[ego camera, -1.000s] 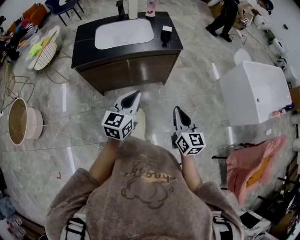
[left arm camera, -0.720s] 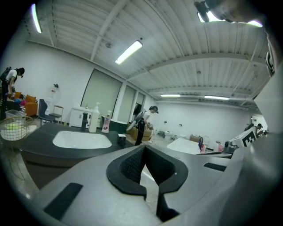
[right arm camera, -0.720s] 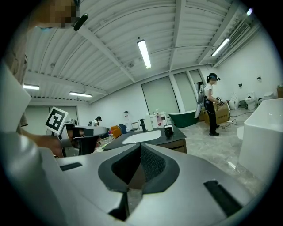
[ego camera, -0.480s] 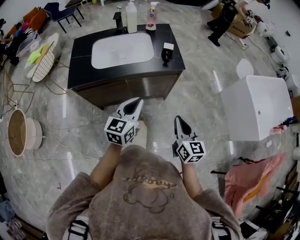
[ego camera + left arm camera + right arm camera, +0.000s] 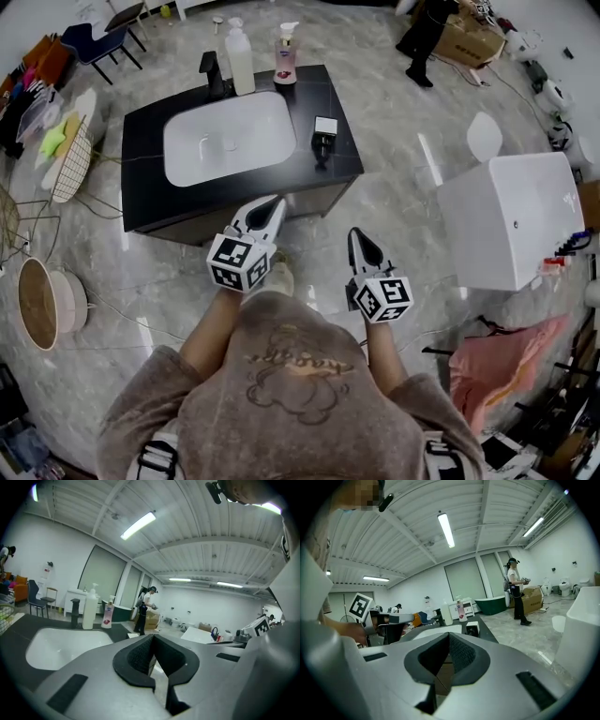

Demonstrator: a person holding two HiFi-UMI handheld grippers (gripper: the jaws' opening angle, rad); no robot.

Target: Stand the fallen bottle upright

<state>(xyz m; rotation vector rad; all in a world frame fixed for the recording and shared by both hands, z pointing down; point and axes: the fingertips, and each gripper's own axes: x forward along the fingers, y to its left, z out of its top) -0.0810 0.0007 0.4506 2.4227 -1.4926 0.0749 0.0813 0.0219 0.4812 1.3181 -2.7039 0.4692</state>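
Observation:
A black vanity counter [image 5: 150, 202] with a white basin [image 5: 225, 139] stands ahead of me. At its back a white pump bottle [image 5: 239, 58] and a pink pump bottle [image 5: 285, 54] stand upright beside a black tap [image 5: 208, 73]. A small black item with a white top [image 5: 323, 139] sits at the counter's right edge; I cannot tell whether it is a bottle. No bottle plainly lies on its side. My left gripper [image 5: 272, 201] is shut and empty, its tips at the counter's front edge. My right gripper [image 5: 356, 233] is shut and empty, over the floor short of the counter's right corner.
A large white box-shaped unit [image 5: 511, 220] stands to the right, with pink cloth [image 5: 487, 337] on a rack nearer me. A round basket [image 5: 37, 291] and a wire rack [image 5: 70, 155] are at the left. A person [image 5: 427, 33] stands far behind the vanity.
I have walked toward the vanity: it has come nearer in the head view, and the bottles at its back show fully. Both grippers moved forward with me, still shut.

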